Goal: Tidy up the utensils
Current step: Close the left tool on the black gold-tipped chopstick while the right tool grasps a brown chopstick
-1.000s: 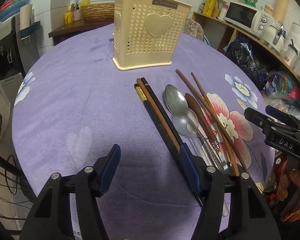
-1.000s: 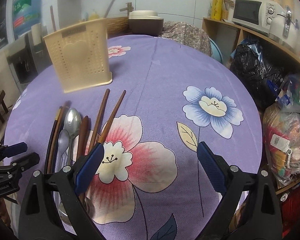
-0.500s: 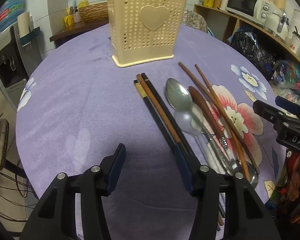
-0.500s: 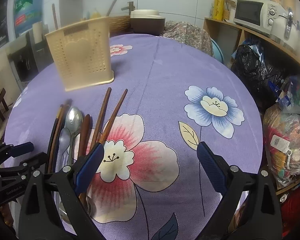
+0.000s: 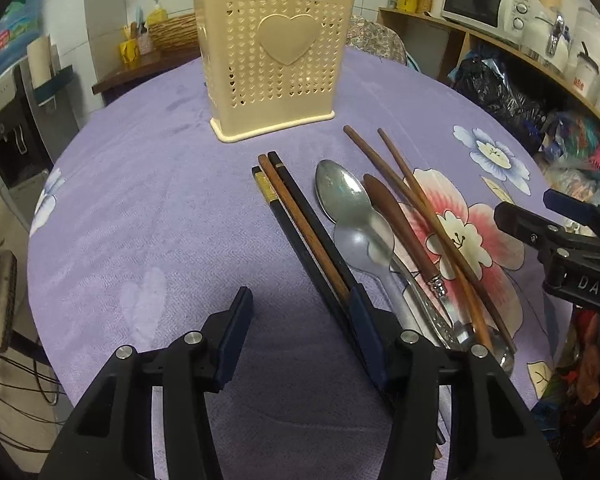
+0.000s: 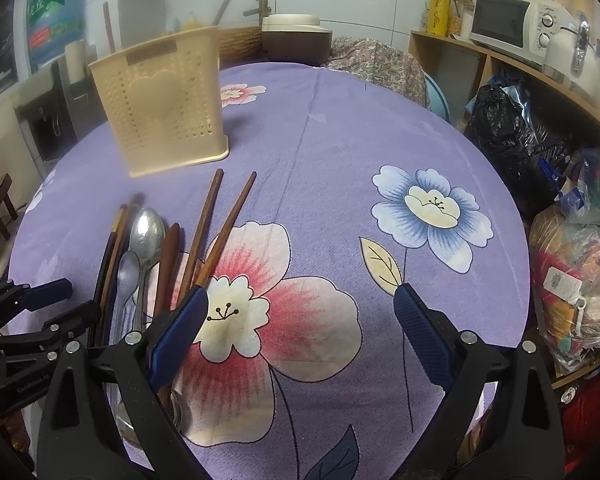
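Note:
A cream perforated utensil holder with a heart on its front stands upright at the far side of the purple flowered tablecloth. In front of it the utensils lie side by side: dark and brown chopsticks, two metal spoons, a brown-handled utensil and two long brown chopsticks. My left gripper is open over bare cloth, its right finger above the near ends of the dark chopsticks. My right gripper hangs wide open over the red flower, the brown chopsticks beside its left finger.
A shelf with a microwave and jars runs along the right. Below it are a black bag and other filled bags. A water dispenser stands to the left. A wicker basket and a rice cooker sit behind the table.
The left gripper's jaws have narrowed and it has edged towards the holder, its right finger now over the dark chopsticks. The right gripper has kept still.

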`<action>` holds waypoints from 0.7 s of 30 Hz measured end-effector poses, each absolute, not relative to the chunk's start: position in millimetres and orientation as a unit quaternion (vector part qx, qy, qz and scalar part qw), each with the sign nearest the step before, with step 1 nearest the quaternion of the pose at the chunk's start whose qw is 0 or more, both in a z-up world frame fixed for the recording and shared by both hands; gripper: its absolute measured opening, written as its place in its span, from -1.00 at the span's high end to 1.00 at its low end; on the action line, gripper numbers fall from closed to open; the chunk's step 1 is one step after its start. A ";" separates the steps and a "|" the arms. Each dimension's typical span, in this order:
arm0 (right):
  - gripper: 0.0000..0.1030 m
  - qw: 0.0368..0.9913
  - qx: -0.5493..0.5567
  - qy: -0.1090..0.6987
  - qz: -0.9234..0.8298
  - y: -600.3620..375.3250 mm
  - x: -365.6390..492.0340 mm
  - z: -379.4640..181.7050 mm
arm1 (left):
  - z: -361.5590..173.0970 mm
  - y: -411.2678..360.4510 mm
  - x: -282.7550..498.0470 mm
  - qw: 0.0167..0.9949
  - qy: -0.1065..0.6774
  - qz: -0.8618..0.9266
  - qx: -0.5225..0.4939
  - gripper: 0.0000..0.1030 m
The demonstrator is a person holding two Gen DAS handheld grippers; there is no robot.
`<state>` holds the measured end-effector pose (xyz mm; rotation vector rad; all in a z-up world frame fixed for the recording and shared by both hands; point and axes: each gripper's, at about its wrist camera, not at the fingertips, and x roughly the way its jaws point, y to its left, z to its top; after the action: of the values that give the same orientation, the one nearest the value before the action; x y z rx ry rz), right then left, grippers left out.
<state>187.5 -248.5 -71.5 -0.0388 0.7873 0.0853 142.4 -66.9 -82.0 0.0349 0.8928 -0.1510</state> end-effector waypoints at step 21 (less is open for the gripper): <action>-0.66 0.913 -0.003 0.384 0.134 -232.9 228.9 -52.1 | -77.4 -21.1 200.3 0.884 0.460 -0.073 -0.024 0.12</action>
<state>228.9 -232.9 -52.1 -0.0060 0.7919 0.2754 200.3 -21.1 -77.4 -0.0502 0.9576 -0.1514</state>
